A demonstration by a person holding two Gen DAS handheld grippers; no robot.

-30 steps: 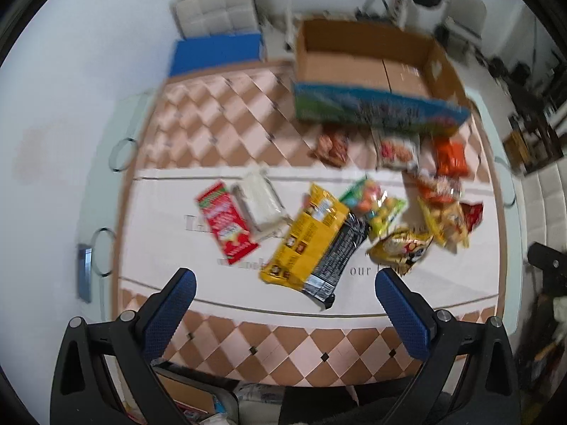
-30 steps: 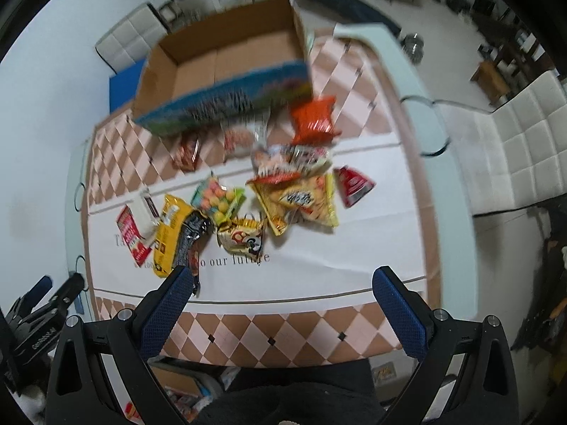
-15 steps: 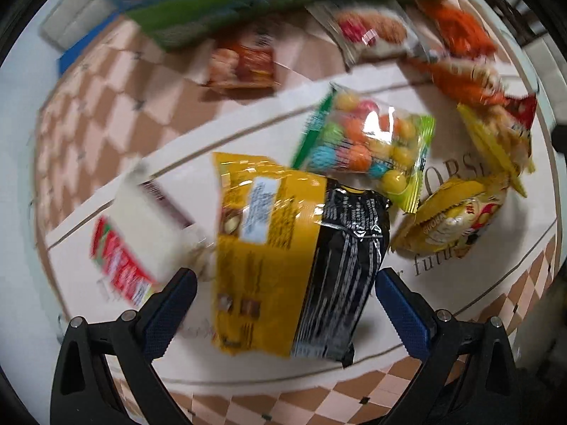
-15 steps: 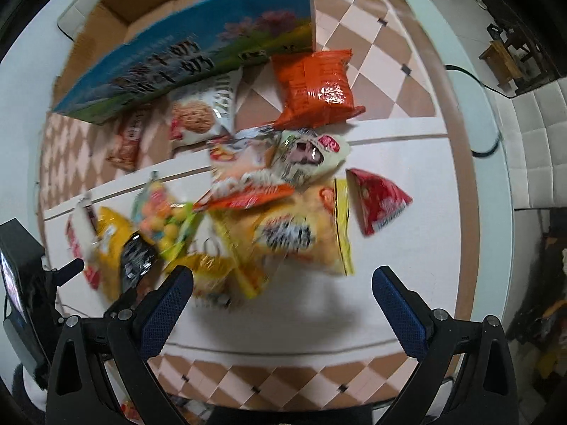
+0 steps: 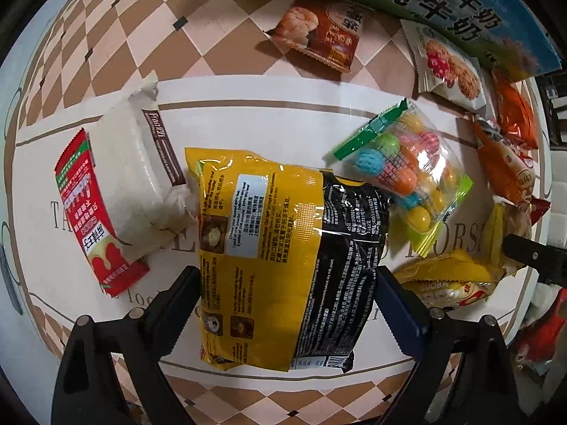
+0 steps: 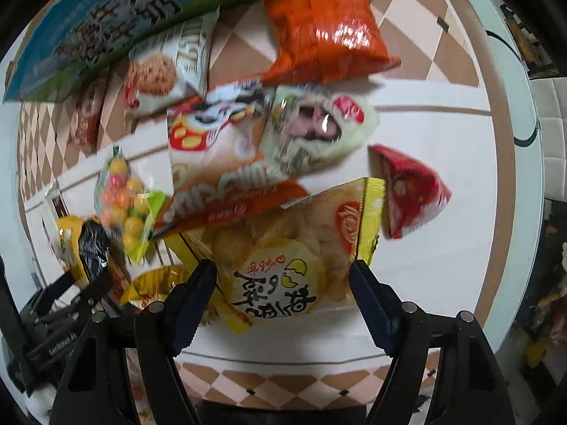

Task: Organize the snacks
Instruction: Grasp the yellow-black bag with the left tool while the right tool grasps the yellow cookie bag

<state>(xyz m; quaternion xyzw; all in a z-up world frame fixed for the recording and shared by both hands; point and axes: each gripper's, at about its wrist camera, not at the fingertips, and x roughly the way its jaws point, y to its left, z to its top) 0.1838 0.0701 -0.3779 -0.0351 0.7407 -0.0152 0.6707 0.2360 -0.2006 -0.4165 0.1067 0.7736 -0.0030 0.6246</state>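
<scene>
My left gripper is open with its fingers on either side of a large yellow-and-black snack bag lying flat on the table. My right gripper is open with its fingers straddling a yellow bag of egg crisps. Around them lie a white wafer pack, a red packet, a clear bag of coloured candies, an orange bag, a red triangular pack and a cookie pack.
A cardboard box with a blue-green printed side stands at the back of the table; it also shows in the right wrist view. The table edge runs down the right. The left gripper's body shows at lower left.
Both grippers have come down close to the table. The left now straddles the yellow-and-black bag and the right straddles the yellow egg crisp bag. The right jaws have narrowed somewhat.
</scene>
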